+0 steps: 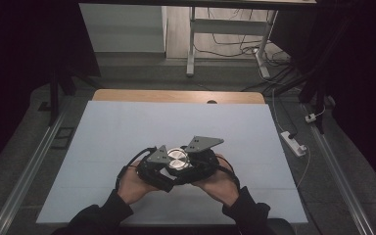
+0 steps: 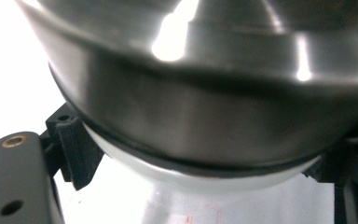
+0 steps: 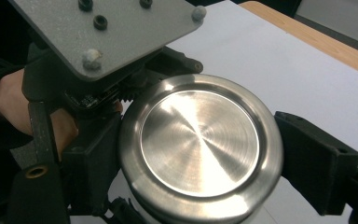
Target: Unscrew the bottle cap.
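the steel lid [image 3: 199, 144] sits flat on a white container [image 2: 223, 179], upright between both tongs, with the right tongs [image 3: 200, 154] clamped on the lid's rim from either side and the left tongs [image 1: 152, 166] gripping the container just below it.

You are holding the metal container [image 1: 178, 159] over the desk [image 1: 127, 127], nearer its front edge, midway between the side edges, with the left hand-held gripper [image 1: 162, 166] and right hand-held gripper [image 1: 196, 164] flanking it.
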### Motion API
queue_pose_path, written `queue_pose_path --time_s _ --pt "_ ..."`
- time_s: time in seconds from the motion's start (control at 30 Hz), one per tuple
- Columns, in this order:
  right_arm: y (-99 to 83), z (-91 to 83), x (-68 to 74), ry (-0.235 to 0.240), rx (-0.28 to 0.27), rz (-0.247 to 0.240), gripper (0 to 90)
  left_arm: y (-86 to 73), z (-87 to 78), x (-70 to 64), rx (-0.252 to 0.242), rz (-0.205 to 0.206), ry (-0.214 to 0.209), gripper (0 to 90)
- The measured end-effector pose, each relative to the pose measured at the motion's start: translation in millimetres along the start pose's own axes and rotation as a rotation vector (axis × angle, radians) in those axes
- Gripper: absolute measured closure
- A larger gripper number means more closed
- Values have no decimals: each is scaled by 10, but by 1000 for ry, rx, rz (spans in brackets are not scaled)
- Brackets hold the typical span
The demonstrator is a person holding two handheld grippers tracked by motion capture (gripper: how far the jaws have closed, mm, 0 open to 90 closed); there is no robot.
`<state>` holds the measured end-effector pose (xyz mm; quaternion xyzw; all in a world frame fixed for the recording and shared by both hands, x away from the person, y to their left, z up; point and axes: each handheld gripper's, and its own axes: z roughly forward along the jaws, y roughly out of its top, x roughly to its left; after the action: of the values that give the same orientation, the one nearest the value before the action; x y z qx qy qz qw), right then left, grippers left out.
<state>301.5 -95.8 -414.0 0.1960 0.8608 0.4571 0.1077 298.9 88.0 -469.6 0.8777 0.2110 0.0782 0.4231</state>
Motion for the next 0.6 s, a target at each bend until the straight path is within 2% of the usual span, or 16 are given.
queue_pose_path --time_s 0.03,0.1,0.13,0.17,0.2,0.3,0.33,0.37,0.4,0.43,0.5,0.57,0.6 --pt "-2 -2 -7 7 0 -5 184 0 -8 11 7 12 -12 156" --pt "-11 -16 -55 64 -7 -7 186 -4 -21 22 -5 16 -50 156" --pt "-11 -16 -55 64 -7 -7 186 -4 -21 22 -5 16 -50 156" --pt "-15 -29 -98 115 -19 -21 186 -3 -29 28 -9 22 -67 156" --pt "-17 -38 -116 142 -26 -37 186 -1 -49 35 -16 39 -101 156" --pt "-12 -65 -186 239 -37 -71 186 4 -77 40 -25 75 -162 156" --pt "-12 -65 -186 239 -37 -71 186 4 -77 40 -25 75 -162 156" --pt "-13 -79 -226 313 -43 -106 185 4 -83 38 -26 88 -182 156" --pt "-13 -79 -226 313 -43 -106 185 5 -89 27 -30 106 -211 156" --pt "-18 -77 -286 419 -55 -140 183 7 -89 24 -32 122 -228 156" --pt "-19 -75 -320 454 -52 -132 167 6 -79 9 -35 121 -226 156" --pt "-7 -82 -314 425 -51 -99 32 8 -79 23 -30 105 -197 156" --pt "5 -101 -311 405 -39 -82 16 3 -82 34 -30 89 -178 156"
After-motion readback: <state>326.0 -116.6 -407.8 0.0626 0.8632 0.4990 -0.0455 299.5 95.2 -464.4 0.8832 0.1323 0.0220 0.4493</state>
